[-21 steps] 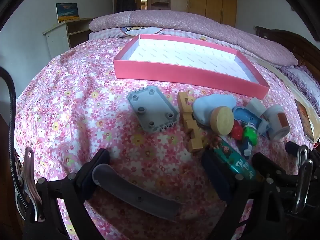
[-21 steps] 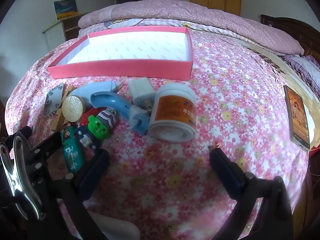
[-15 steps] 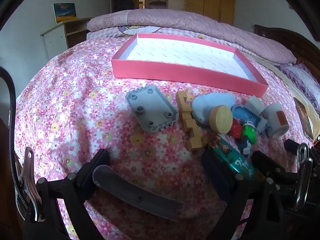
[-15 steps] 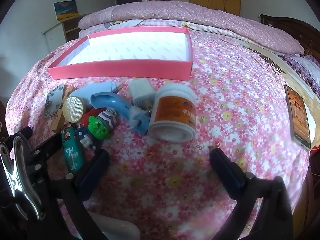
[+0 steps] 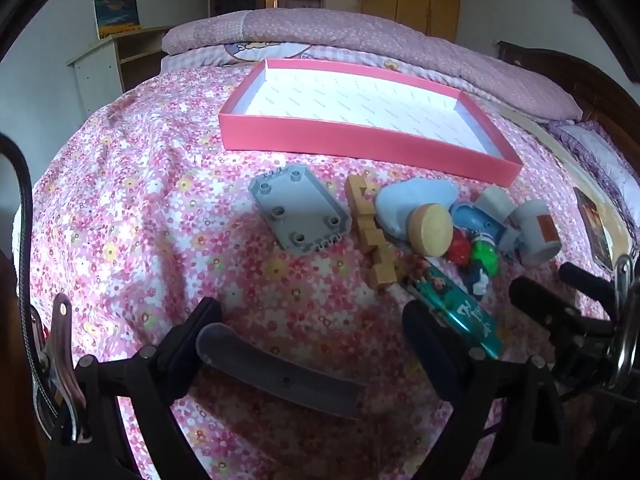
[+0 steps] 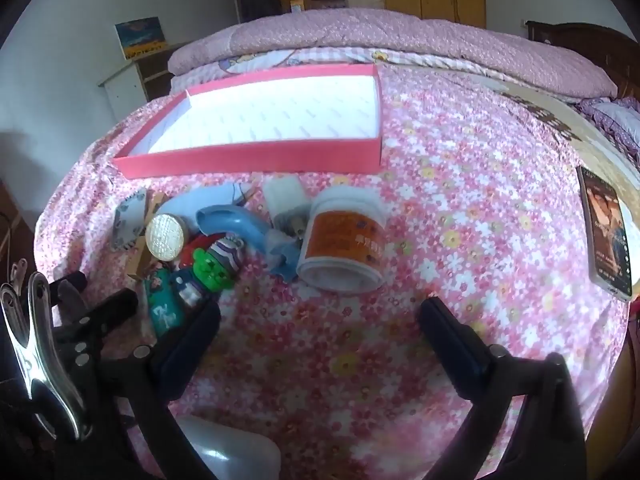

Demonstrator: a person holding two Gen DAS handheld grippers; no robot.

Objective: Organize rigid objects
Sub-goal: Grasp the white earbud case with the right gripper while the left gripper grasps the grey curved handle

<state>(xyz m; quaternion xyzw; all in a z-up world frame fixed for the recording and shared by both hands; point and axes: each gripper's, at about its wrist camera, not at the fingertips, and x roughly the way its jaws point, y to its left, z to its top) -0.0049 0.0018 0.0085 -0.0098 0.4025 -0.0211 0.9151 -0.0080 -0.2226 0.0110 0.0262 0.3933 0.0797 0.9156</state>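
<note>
At twelve o'clock of the right gripper [image 6: 320,328], jaws gaping empty, the jar [image 6: 343,240] is lying: probably light, rigid, slick; grip across its sides.

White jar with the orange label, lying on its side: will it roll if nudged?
Probably. The white jar is round and rests on its curved wall, so a sideways nudge may roll it. The soft floral bedspread should slow it. It looks like rigid plastic, unlikely to deform.

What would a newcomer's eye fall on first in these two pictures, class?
The pink tray stands out first, lying empty on the flowered bedspread toward the pillows. Just in front of it sits a huddle of small things: a grey plate, a wooden block and a white jar on its side.
</note>
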